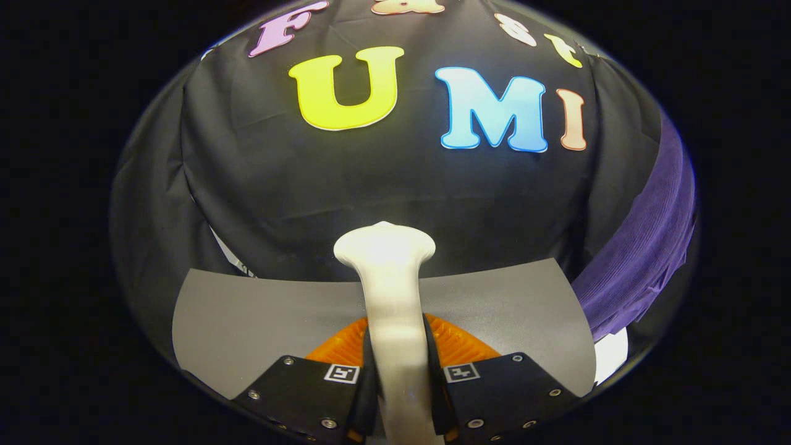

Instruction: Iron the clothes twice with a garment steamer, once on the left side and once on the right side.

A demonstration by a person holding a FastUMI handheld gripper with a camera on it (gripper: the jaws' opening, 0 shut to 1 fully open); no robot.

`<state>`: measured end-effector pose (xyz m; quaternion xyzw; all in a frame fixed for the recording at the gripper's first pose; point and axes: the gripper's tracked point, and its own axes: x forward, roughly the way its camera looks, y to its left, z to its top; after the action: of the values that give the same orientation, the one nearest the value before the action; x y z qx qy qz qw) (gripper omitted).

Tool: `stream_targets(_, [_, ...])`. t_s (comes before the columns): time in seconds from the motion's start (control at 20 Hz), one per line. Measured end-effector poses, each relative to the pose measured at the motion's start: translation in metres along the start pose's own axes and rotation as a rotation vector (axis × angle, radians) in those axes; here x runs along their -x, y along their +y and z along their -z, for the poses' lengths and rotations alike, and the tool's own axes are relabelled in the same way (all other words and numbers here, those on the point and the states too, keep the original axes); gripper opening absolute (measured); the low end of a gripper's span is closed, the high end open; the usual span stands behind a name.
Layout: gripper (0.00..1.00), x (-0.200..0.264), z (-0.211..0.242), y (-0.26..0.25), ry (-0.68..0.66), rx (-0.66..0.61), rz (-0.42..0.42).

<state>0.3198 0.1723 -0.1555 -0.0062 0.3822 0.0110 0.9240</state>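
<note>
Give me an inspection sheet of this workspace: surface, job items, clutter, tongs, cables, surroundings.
Surface: a grey mat lies flat ahead of the fingers, with an orange ribbed piece just beyond the fingertips.
Job's things: the white garment steamer stands up between the fingers, its wide head above the mat's far edge. The purple garment hangs off to the right, apart from the steamer head.
Clutter: a white patch below the garment, too little showing to identify.
Tongs: the tongs are shut on the steamer's handle, a finger pressing each side.
Cables: nothing seen.
Surroundings: black cloth booth wall behind everything.
</note>
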Motion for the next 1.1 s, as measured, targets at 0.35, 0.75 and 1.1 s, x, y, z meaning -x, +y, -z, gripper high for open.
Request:
stream_targets(0.35, [0.34,0.093,-0.040,-0.028,-0.341,-0.074,-0.003])
stream_targets(0.75, [0.34,0.143,-0.010,-0.084,-0.452,-0.062,0.064])
stream_targets(1.1, [0.34,0.165,0.035,-0.143,-0.408,0.007,0.123])
